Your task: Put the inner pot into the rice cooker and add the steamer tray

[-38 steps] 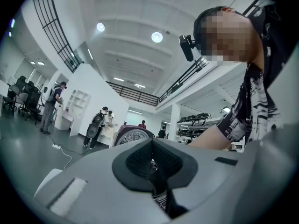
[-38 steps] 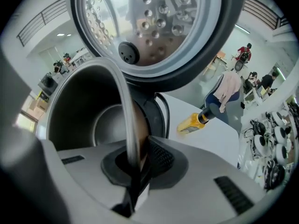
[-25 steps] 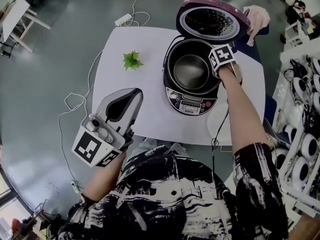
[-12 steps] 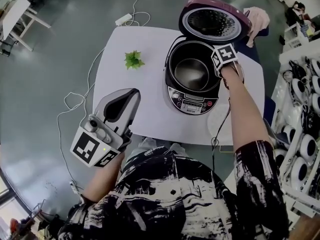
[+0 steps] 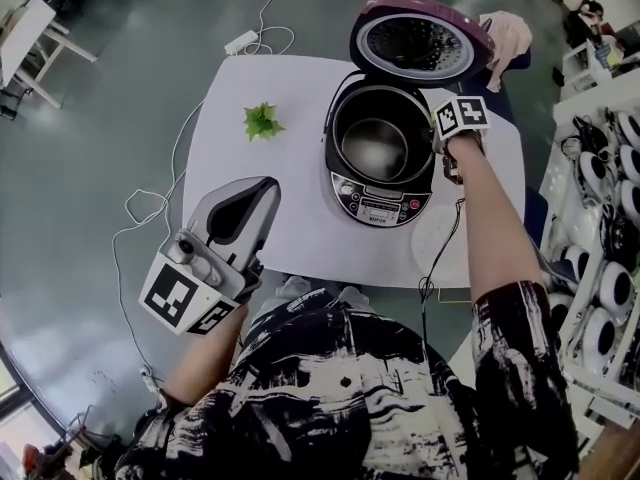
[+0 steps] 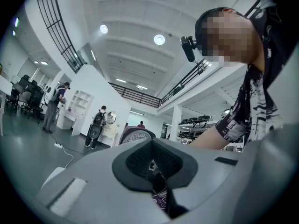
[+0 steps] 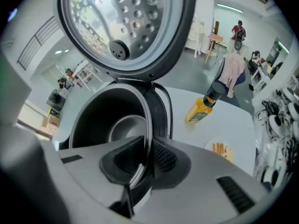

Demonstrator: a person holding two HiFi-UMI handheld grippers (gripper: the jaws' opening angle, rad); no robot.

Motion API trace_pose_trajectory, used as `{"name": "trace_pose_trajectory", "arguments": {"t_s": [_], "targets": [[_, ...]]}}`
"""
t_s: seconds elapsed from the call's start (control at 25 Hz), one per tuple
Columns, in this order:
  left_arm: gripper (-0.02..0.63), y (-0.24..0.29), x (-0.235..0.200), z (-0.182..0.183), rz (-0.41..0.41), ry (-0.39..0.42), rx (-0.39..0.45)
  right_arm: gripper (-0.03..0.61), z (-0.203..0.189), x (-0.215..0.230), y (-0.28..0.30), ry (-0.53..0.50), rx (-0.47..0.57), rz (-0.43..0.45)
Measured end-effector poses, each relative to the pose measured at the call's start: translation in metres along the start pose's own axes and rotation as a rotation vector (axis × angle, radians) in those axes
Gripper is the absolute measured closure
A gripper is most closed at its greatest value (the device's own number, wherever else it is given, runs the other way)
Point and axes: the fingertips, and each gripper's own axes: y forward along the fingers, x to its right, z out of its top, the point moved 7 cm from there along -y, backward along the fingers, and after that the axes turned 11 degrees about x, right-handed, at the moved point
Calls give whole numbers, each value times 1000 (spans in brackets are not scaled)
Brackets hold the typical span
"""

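From the head camera we look steeply down, from well above, on the white table (image 5: 290,168) and the rice cooker (image 5: 380,208). The camera on the left gripper (image 5: 262,193) sits near the table's near edge and faces almost level across the hall, catching only the cooker's raised lid (image 6: 137,136) over its jaws. The camera on the right gripper (image 5: 448,153) sits at the cooker's rim, looking down into the inner pot (image 7: 126,125). It shares cooker, lid and table with our head view.
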Motion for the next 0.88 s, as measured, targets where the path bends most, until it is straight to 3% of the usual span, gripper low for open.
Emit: {"name": "trace_pose_trajectory", "arguments": {"t_s": [0.48, 0.68, 0.88], "targets": [[609, 15, 14, -5, -38, 2, -22, 536, -29, 22, -10, 427, 226, 215], [609, 33, 28, -9, -82, 2, -38, 560, -46, 33, -19, 501, 284, 303], [609, 55, 50, -17, -135, -2, -52, 561, -57, 43, -43, 489, 362, 374]]}}
